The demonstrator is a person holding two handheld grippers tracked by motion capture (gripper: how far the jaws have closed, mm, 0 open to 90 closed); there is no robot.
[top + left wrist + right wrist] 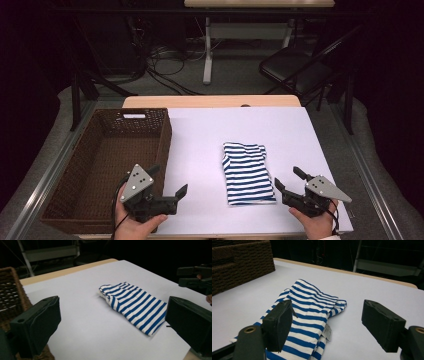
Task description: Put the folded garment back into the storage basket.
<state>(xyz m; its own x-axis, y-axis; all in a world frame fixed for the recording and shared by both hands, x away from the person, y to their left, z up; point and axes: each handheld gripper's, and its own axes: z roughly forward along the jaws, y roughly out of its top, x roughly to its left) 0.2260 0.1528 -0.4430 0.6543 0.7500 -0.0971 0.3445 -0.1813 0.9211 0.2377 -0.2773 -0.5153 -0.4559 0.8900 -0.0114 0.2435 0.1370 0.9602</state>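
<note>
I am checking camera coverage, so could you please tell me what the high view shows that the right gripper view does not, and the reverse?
High view: the whole wicker basket with its open inside, the left gripper, the person's hands, and a black chair beyond the table.

Right gripper view: a small white tag at the edge of the folded cloth.

Both: the blue and white striped cloth lying folded on the white table cover, and the right gripper with its jaws open beside it.

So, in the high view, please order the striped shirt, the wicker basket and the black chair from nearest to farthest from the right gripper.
From the right gripper:
1. Striped shirt: just to its left, folded on the white table sheet.
2. Wicker basket: across the table, at the left edge.
3. Black chair: on the floor beyond the table's far edge.
</note>
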